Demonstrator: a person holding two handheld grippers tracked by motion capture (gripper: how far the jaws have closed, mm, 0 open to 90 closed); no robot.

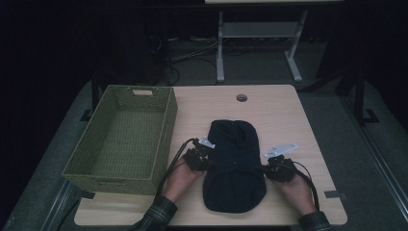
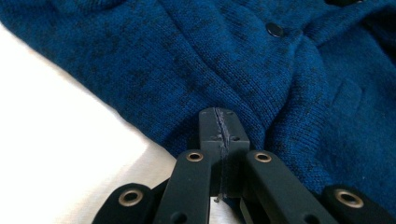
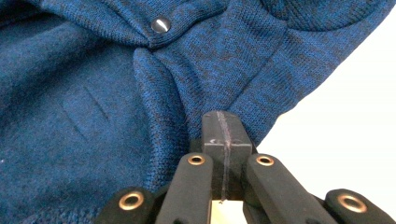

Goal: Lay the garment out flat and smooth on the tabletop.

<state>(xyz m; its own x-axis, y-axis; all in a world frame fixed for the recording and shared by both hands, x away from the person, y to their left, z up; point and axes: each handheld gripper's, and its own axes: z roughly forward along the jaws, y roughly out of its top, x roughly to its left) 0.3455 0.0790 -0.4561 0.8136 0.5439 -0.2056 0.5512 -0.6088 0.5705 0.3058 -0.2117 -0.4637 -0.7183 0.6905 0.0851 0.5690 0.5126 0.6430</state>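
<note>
While the dark blue knitted garment (image 1: 235, 166) lies folded on the wooden table (image 1: 279, 113), its long axis runs from twelve o'clock to six o'clock in the high view, with the narrower end toward twelve and the wider, rounded end toward six, near the table's near edge. It sits a little right of the table's middle. The left gripper (image 1: 198, 160) meets the garment's edge at nine o'clock and the right gripper (image 1: 276, 169) meets the opposite edge at three o'clock, each carried by a hand in a plaid sleeve (image 1: 161, 211). In the left gripper view the two black jaws stand pressed together, tips at the knit's border where cloth gives way to pale table; whether cloth is pinched between them I cannot tell. In the right gripper view the jaws are likewise closed flat against each other at the garment's hem, and a grip on the fabric cannot be told there either. A dark button (image 2: 274, 30) shows on the knit in the left gripper view, and another snap button (image 3: 161, 24) in the right gripper view. A green woven basket (image 1: 166, 132) stands at nine o'clock of the garment, just beside the left gripper. Bare table lies open at twelve and three o'clock, with a round cable hole (image 1: 241, 98) toward twelve.
</note>
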